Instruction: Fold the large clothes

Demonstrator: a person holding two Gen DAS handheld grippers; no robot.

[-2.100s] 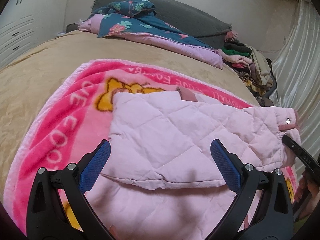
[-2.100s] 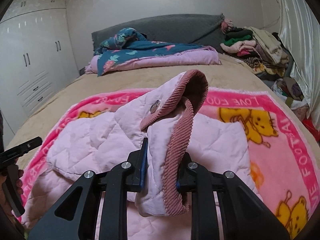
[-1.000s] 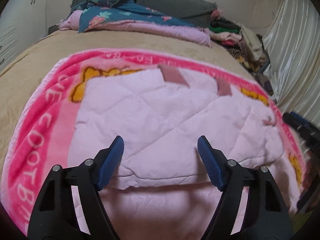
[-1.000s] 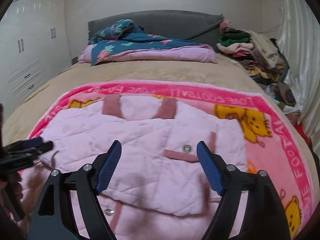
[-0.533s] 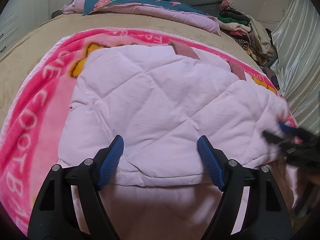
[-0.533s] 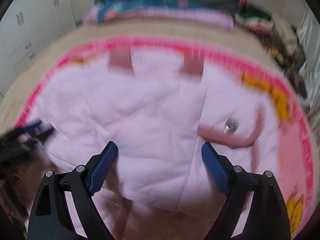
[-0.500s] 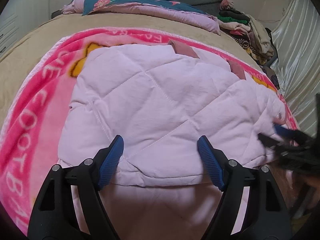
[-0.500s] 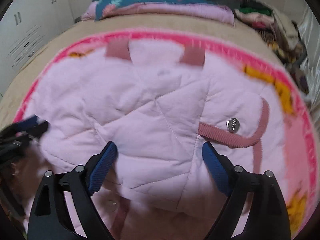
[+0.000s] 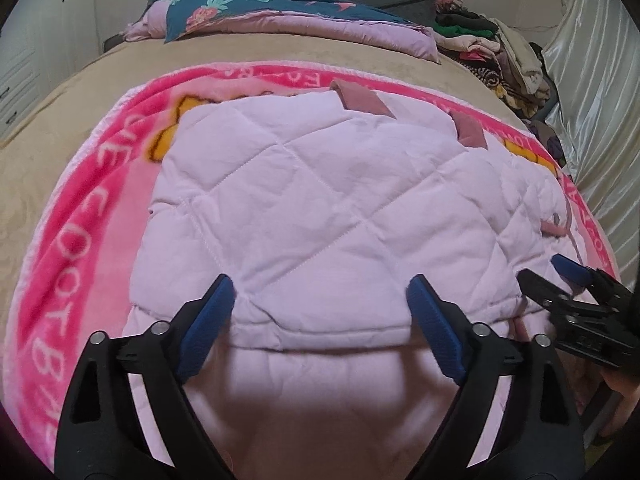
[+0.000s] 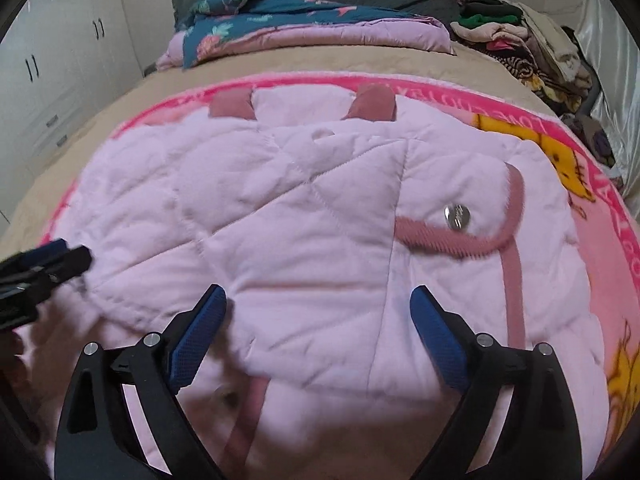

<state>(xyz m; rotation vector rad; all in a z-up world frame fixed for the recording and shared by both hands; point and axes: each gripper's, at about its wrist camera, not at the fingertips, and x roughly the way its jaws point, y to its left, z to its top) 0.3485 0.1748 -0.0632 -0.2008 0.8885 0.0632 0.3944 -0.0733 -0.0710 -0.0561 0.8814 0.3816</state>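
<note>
A pale pink quilted jacket (image 9: pixel 328 208) lies folded on a bright pink printed blanket (image 9: pixel 84 216) on the bed. It fills the right wrist view (image 10: pixel 304 232) too, with a dusty-pink corduroy trim and a metal snap (image 10: pixel 457 217). Two dusty-pink cuffs (image 9: pixel 362 100) lie at its far edge. My left gripper (image 9: pixel 320 292) is open and empty, just above the near folded edge. My right gripper (image 10: pixel 318 304) is open and empty over the jacket's near right part. Each gripper shows in the other's view: right gripper (image 9: pixel 576 292), left gripper (image 10: pixel 44 264).
A beige bedspread (image 9: pixel 52 128) surrounds the blanket. A folded teal floral quilt (image 10: pixel 296 16) lies against the grey headboard. A heap of clothes (image 10: pixel 532 40) sits at the far right corner. White wardrobes (image 10: pixel 48 64) stand left, a pale curtain (image 9: pixel 600 92) right.
The right gripper let go of the jacket's trimmed flap, which now lies flat. Both grippers have dropped closer to the jacket's near edge, jaws open.
</note>
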